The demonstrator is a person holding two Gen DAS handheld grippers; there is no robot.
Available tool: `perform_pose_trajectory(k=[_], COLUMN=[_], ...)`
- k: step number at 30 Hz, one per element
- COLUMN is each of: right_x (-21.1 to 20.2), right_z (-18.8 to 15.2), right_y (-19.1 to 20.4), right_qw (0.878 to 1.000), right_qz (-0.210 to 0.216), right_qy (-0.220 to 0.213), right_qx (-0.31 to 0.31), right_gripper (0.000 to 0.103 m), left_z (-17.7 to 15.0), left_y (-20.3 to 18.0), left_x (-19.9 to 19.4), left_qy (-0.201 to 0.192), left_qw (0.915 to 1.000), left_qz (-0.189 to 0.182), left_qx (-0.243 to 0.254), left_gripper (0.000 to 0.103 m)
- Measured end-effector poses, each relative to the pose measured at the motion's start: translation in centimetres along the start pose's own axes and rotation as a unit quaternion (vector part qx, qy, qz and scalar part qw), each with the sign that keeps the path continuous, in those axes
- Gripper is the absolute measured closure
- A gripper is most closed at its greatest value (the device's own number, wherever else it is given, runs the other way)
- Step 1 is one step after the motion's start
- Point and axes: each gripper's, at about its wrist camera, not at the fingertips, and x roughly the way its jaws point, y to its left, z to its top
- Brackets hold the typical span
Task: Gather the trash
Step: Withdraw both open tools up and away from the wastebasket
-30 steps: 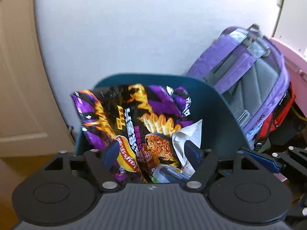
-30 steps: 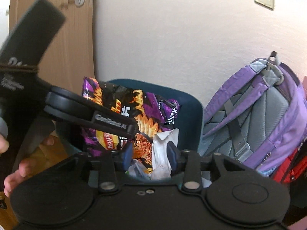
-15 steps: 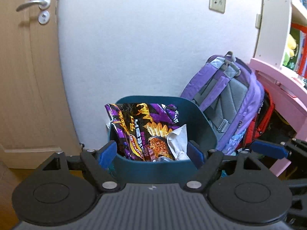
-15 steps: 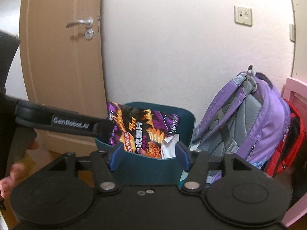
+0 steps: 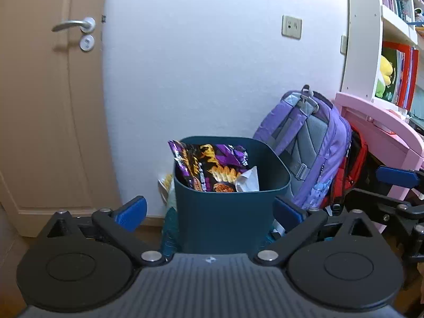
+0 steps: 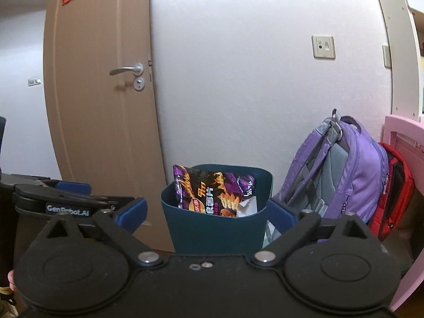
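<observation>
Backing off, you carry both the left gripper [image 5: 209, 209] and right gripper [image 6: 206, 213] empty, jaws just spread wide; the chip bag [image 5: 209, 168] sits in the bin [image 5: 225, 222] ahead. Seek remaining trash before closing.

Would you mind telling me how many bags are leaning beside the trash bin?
2. The purple backpack leans against the wall right of the bin; the red bag sits behind it, largely hidden. More could be concealed.
</observation>
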Motion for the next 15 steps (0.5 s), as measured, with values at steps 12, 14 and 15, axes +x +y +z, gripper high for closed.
perform_pose_trajectory(k=[12,14,15], right_x=[-1.7,-1.8,-1.9], right_z=[-0.8,-0.9,-0.9], right_y=[1.6,1.6,1.6], right_qw=[1.000,1.000,1.000], right_qz=[-0.001,-0.001,-0.001], right_qy=[-0.025,-0.026,-0.027], right_qx=[-0.011,-0.008,-0.006], right_gripper=[0.000,0.000,0.000], left_z=[-1.9,-2.1,-2.2], left_y=[0.8,0.8,0.7], left_x=[-3.3,-3.6,-3.7], left_qy=[-0.019,-0.021,-0.020], left_qw=[0.9998,0.9998,0.9998], left_qz=[-0.002,0.001,0.003], left_qx=[-0.003,-0.002,-0.001], left_gripper=[0.001,0.001,0.001])
